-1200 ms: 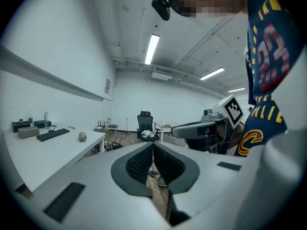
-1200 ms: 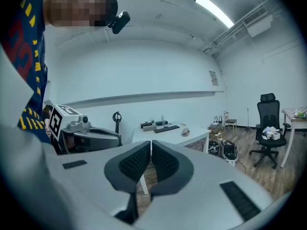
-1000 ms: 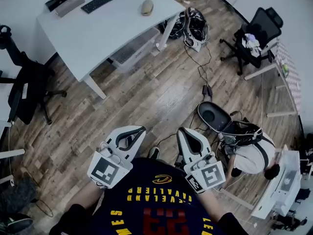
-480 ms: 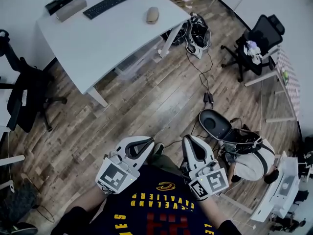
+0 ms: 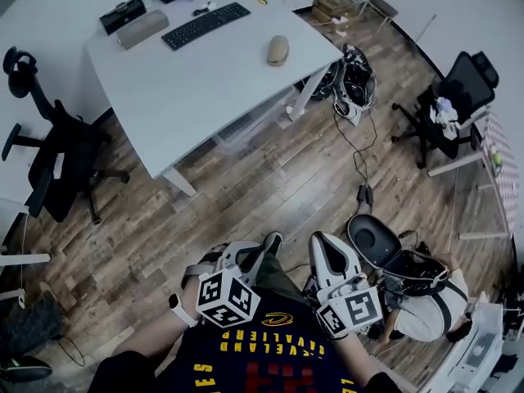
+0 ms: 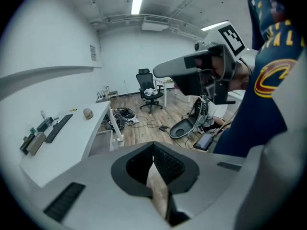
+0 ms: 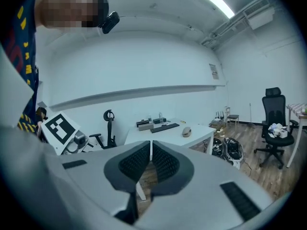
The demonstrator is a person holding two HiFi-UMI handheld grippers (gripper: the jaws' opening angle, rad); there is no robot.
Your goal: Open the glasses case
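The tan oval glasses case (image 5: pixel 277 50) lies closed on the white table (image 5: pixel 205 97), far ahead of both grippers. It also shows small in the left gripper view as the case (image 6: pixel 88 112) and in the right gripper view as the case (image 7: pixel 186 132). My left gripper (image 5: pixel 246 257) is held close to my body, tilted down, shut with nothing in it (image 6: pixel 153 145). My right gripper (image 5: pixel 321 242) is beside it, pointing about level toward the table, jaws together and empty (image 7: pixel 151 143).
A keyboard (image 5: pixel 205 24) and a beige pouch (image 5: pixel 142 29) lie at the table's far side. Black office chairs stand at left (image 5: pixel 57 162) and right (image 5: pixel 454 97). Cables (image 5: pixel 352 80) lie by the table leg. An open black case (image 5: pixel 377 240) and a crouching person (image 5: pixel 426 305) are at lower right.
The table has come closer in the head view. My left gripper has tipped downward and drawn in toward my body, its marker cube now facing up. The right gripper has shifted slightly forward.
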